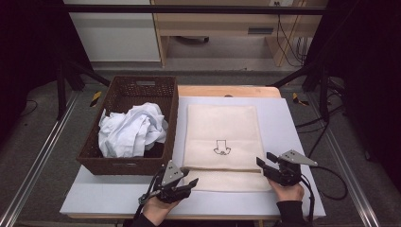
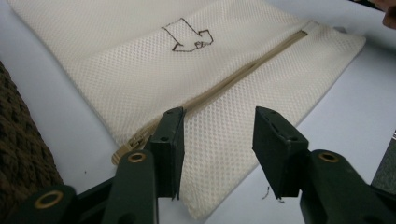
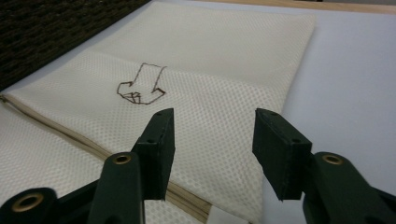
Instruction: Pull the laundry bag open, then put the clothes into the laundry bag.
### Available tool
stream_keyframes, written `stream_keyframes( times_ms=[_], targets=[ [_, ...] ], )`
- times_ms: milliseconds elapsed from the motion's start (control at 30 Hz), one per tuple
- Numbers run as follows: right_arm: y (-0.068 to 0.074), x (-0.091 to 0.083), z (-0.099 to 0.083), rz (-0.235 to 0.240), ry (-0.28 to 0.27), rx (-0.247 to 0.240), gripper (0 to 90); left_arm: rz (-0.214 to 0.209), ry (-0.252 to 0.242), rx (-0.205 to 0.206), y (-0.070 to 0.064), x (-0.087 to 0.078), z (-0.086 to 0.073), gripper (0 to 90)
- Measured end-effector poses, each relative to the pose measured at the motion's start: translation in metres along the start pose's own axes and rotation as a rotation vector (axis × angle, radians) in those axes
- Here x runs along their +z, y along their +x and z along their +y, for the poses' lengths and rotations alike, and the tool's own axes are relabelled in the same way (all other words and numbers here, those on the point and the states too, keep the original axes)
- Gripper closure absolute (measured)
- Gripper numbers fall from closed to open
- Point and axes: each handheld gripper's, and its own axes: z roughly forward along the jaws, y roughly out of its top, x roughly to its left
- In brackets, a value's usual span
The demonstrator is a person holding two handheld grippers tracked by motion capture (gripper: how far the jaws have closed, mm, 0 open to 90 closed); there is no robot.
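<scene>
Two hands enter from the six o'clock edge of the high view, each gripping a tool angled toward twelve o'clock. The left hand-held gripper (image 1: 187, 183) sits at the near-left corner of a cream mesh laundry bag (image 1: 221, 137), and the right hand-held gripper (image 1: 265, 159) at its near-right corner. The bag lies flat on the pale surface (image 1: 104, 191), its long axis running six to twelve o'clock, with a drawn arrow (image 1: 221, 147) pointing toward six. A zipper (image 2: 243, 74) crosses the bag's near end from three to nine o'clock. In the left gripper view the jaws stand spread apart, straddling the zipper's end and the bag's corner; whether they touch the mesh cannot be told. The right gripper view shows its jaws equally spread over the bag's edge, pinching nothing. At nine o'clock of the bag stands a dark wicker basket (image 1: 120, 165) with crumpled white cloth (image 1: 132, 130) inside.
</scene>
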Motion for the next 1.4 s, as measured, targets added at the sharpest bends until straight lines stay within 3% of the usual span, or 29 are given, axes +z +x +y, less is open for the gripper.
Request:
stream_keyframes(
  times_ms=[333, 433, 667, 833, 1000, 1100, 1233, 1400],
  targets=[
    [0.016, 0.002, 0.008, 0.033, -0.035, -0.037, 38.8, -0.007, -0.009, 0.036, -0.002, 0.011, 0.015, 42.3],
    [0.019, 0.005, 0.009, 0.04, -0.031, -0.054, 37.4, -0.019, -0.01, 0.018, -0.001, 0.017, 0.018, 41.8],
    [0.026, 0.011, 0.011, 0.064, -0.006, -0.056, 38.9, -0.022, 0.021, 0.03, 0.0, 0.035, 0.017, 45.7],
    [0.031, 0.017, 0.01, 0.074, 0.014, -0.07, 39.7, -0.034, 0.034, 0.055, -0.006, 0.046, 0.016, 50.7],
    [0.039, 0.026, 0.01, 0.099, 0.041, -0.077, 40.4, -0.049, 0.056, 0.059, -0.009, 0.053, 0.011, 61.1],
    [0.045, 0.03, 0.011, 0.107, 0.06, -0.113, 41.5, -0.062, 0.071, 0.057, -0.009, 0.057, 0.009, 69.0],
    [0.05, 0.034, 0.01, 0.117, 0.067, -0.123, 42.3, -0.065, 0.091, 0.073, -0.009, 0.061, 0.006, 81.8],
    [0.06, 0.043, 0.007, 0.124, 0.121, -0.165, 46.3, -0.058, 0.113, 0.093, -0.01, 0.066, 0.002, 88.9]
  ],
)
